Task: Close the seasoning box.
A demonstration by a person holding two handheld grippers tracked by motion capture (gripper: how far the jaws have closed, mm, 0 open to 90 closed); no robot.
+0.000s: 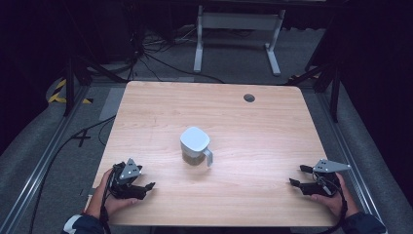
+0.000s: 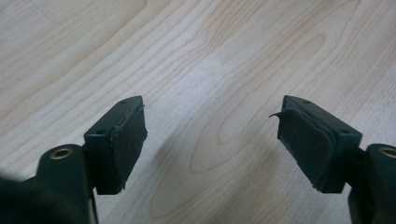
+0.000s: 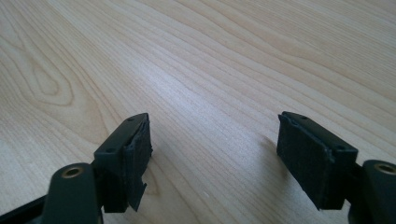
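A small pitcher [image 1: 195, 146] with a white square lid and a clear handle stands near the middle of the wooden table [image 1: 253, 131], with something dark inside it. My left gripper [image 1: 146, 179] rests low at the front left corner, held by a hand, pointing right toward the pitcher and well apart from it. In the left gripper view the left gripper [image 2: 212, 112] stands open over bare wood with nothing between its pads. My right gripper [image 1: 297, 175] sits at the front right, pointing left. In its own view the right gripper [image 3: 214, 123] is open too, over bare wood.
A round cable hole [image 1: 249, 97] lies in the tabletop near the far right edge. Beyond the table a white metal frame [image 1: 238, 29] stands on grey carpet with black cables [image 1: 146, 58] beside it. Metal rails [image 1: 44, 161] run along both sides of the table.
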